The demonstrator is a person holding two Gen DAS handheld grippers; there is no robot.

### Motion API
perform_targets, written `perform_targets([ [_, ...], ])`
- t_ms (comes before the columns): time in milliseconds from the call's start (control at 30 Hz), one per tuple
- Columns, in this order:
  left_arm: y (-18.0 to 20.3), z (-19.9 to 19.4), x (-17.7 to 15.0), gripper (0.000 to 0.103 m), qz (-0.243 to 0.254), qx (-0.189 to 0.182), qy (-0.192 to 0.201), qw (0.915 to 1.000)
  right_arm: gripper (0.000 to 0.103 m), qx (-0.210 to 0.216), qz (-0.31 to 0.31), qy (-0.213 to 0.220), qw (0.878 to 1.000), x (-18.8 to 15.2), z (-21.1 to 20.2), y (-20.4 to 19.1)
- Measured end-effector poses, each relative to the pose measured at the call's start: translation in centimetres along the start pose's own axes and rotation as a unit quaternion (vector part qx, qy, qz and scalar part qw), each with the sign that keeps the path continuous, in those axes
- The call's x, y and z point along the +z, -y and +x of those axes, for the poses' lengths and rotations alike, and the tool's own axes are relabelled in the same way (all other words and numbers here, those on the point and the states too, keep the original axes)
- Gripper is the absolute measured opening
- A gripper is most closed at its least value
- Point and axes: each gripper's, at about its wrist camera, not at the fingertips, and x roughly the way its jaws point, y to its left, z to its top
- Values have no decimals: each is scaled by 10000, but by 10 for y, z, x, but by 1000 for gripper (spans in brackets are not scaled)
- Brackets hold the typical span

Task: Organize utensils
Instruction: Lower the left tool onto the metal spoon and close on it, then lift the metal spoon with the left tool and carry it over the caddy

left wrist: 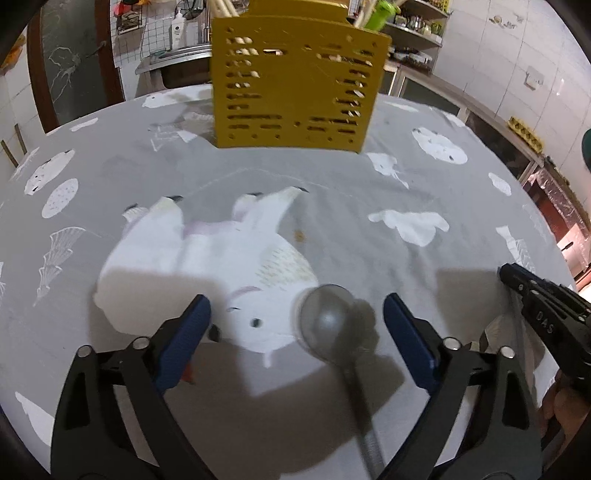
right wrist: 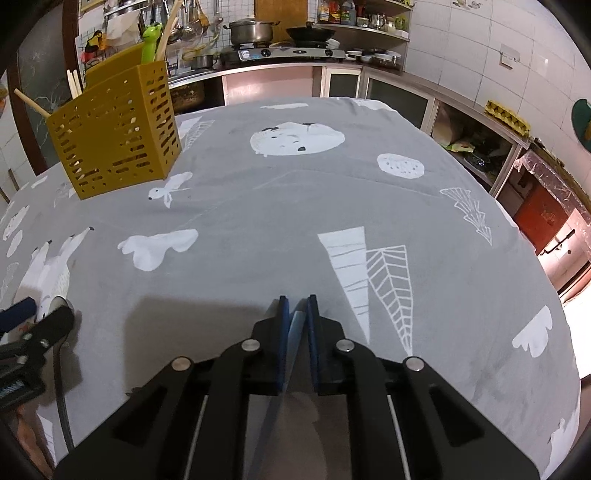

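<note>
A: Left gripper (left wrist: pixel 295 314)?
B: Spread wide, gripping nothing; straddles a metal spoon (left wrist: pixel 327 319) lying on the grey cloth (left wrist: pixel 332 192), bowl at lower centre, handle running to the bottom edge.
A: Right gripper (right wrist: pixel 297 306)?
B: Clamped shut on a thin blue utensil (right wrist: pixel 295 332); kind unclear.
A: Holder?
B: Yellow holder (right wrist: pixel 114 136), upper left, with chopsticks (right wrist: pixel 31 103) inside.

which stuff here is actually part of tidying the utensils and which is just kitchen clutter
Part of the job:
- metal spoon on the tablecloth
- thin blue utensil held in the right gripper
- yellow utensil holder
- left gripper, open over the spoon

Just lying about:
- pot
- egg tray
- soap bottle
</note>
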Motion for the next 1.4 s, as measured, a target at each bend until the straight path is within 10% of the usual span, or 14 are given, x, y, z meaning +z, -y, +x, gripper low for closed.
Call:
perform_targets([
  [533,21,1,-1,35,149,344,40,9993,10,8,1,60,10000,-1,1,0],
  [1400,10,-22,23,34,358,155,497,9980,8,121,-100,649,9978,18,-39,-19],
])
